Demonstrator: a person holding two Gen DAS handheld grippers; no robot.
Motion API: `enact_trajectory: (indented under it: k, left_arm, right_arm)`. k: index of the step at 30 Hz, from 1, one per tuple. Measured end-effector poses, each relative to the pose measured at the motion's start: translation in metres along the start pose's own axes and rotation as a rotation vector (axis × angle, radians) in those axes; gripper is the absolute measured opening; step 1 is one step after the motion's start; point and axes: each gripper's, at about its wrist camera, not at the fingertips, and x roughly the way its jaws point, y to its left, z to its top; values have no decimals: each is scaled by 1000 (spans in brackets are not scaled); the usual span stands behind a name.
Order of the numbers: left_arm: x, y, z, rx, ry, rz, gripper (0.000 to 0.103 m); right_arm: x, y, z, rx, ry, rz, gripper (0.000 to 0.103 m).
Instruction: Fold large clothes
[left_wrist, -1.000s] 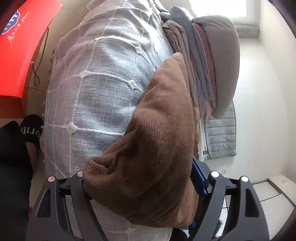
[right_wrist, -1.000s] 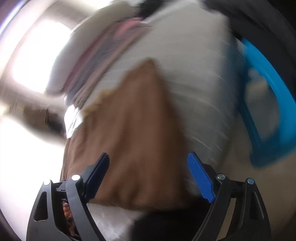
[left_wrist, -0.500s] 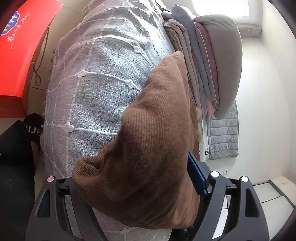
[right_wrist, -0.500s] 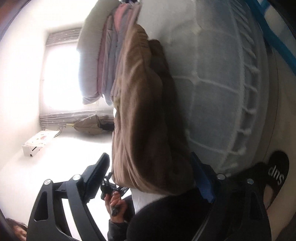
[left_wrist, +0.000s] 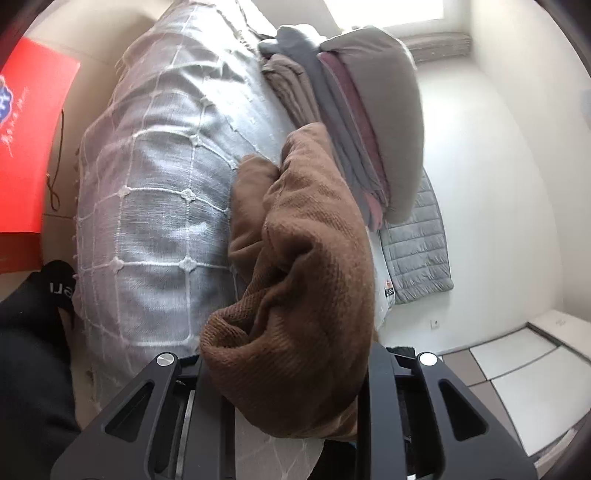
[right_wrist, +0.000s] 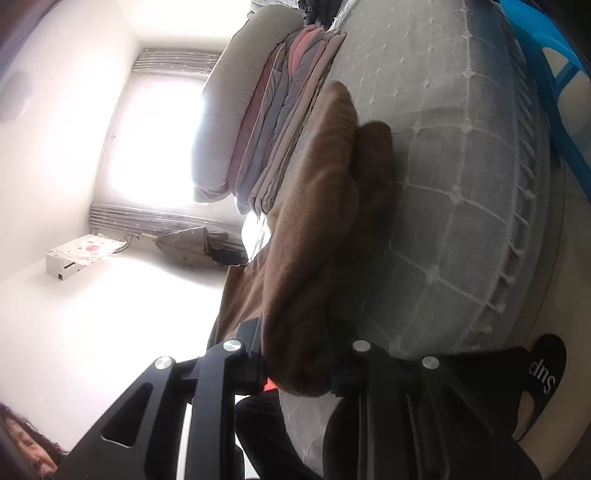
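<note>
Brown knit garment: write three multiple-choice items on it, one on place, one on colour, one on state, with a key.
1. Where does the brown garment lie?
A. on the grey checked cover
B. on the floor
C. on a chair

2. What colour is the flat thing at the far left of the left wrist view?
A. green
B. red
C. yellow

3. What is between the fingers of the left gripper?
A. nothing
B. a sock
C. the garment

Key: 1 A, it rests beside the folded stack; 2 B, the red board; 3 C, knit bunches between the closing jaws.
</note>
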Motion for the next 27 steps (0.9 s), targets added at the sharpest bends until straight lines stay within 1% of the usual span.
enact_trajectory:
  k: [1,2,3,4,5,6,7,8,9,10,11,12,13,14,15,16,17,18,19,20,21,23,24,25,27]
  left_arm:
    - [-2,1,-3,5,4,10,20]
    - [0,6,-5,11,18,40,20]
    - [6,14,-7,5,37,70,21]
    - [14,23,-8,-19,55,100,22]
    - [18,33,-8,-48,60,111,24]
    - [21,41,-8,-68,60,108,25]
    - [23,44,-8,-72,57,110,27]
    - [23,44,-8,-68,54,115,29]
    - [24,44,-8,-60,49,122,31]
    - [25,44,-8,-51,46,129,34]
    - [25,43,-7,-46,42,136,37]
    - [27,44,-6,-47,35,143,38]
    - [28,45,-6,-55,29,138,39]
    - [29,47,-6,-59,25,137,40]
    - [30,48,-6,-63,21,139,41]
    - [31,50,-5,-73,16,136,42]
    - [32,54,-5,-84,15,132,44]
    - [32,56,-4,-91,16,130,44]
    - [32,58,-4,-98,15,126,45]
    - [32,60,-4,-102,15,121,45]
    - [32,60,-4,-103,14,117,45]
    - [32,61,-2,-99,13,113,47]
    - [34,61,-1,-94,11,114,47]
    - [35,60,0,-88,11,116,48]
    - [36,60,4,-97,7,122,48]
  right_arm:
    - [-1,-7,-2,7,23,-29,24]
    - [2,-9,0,10,41,-66,26]
    - [3,-19,1,36,55,-100,28]
    - [5,-27,3,61,64,-109,31]
    - [5,-35,7,81,64,-133,38]
    - [0,-35,11,80,25,-183,45]
    - [-8,-29,14,70,-22,-222,48]
    - [-14,-23,17,59,-53,-242,50]
    - [-22,-13,21,39,-102,-293,53]
    - [-29,4,24,6,-167,-364,55]
    - [-32,19,23,-31,-201,-374,59]
    - [-26,43,22,-103,-211,-340,64]
    - [-16,60,22,-152,-195,-323,67]
    - [4,84,17,-224,-154,-313,71]
    - [31,104,9,-285,-88,-292,75]
    - [65,117,0,-327,5,-262,75]
    - [90,123,-7,-346,75,-244,75]
    - [122,128,-20,-367,163,-222,75]
    - [151,127,-33,-382,235,-220,75]
    - [169,125,-42,-392,272,-242,75]
    - [188,121,-51,-410,300,-288,75]
    - [217,109,-55,-466,304,-398,75]
    - [226,102,-51,-458,306,-413,75]
    - [228,97,-46,-434,302,-407,75]
    - [219,105,-40,-390,296,-376,75]
